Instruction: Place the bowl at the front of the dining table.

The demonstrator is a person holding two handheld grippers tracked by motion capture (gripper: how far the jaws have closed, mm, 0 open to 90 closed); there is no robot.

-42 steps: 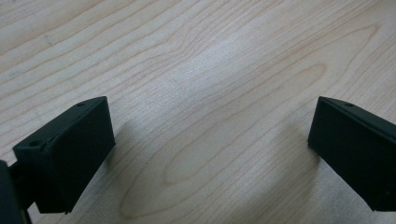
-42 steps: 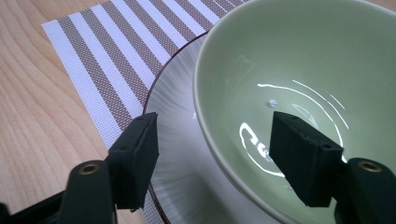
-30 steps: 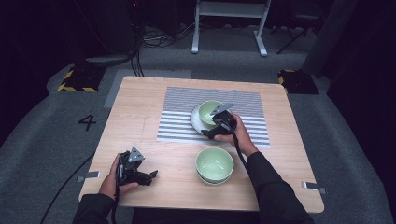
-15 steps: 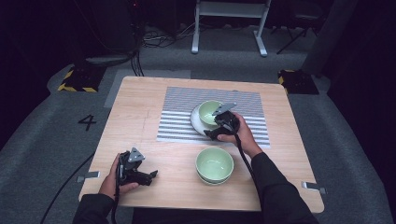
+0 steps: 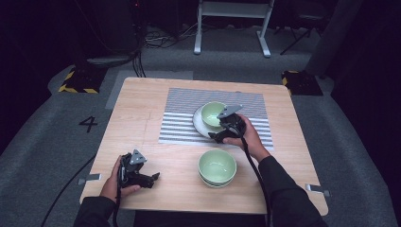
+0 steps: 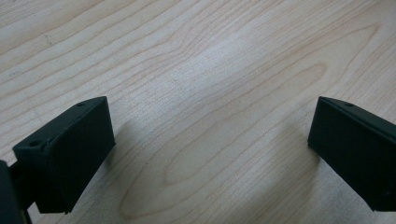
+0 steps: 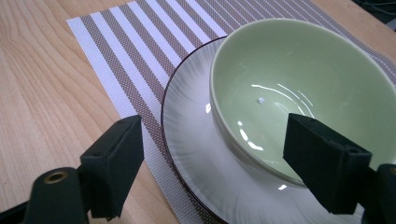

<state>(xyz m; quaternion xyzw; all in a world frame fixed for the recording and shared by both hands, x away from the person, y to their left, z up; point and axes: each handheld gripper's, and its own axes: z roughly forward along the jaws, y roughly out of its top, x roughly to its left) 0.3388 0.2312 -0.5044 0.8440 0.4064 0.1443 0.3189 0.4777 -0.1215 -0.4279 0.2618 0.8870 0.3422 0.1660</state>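
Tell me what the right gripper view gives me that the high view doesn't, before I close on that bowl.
Right gripper view alone: the open right claw straddling the near wall of the green bowl, one jaw inside, and the white plate's dark rim line.
High view alone: the second green bowl near the table's front edge, and the left claw on bare wood.
Both: bowl on plate, on the striped mat.
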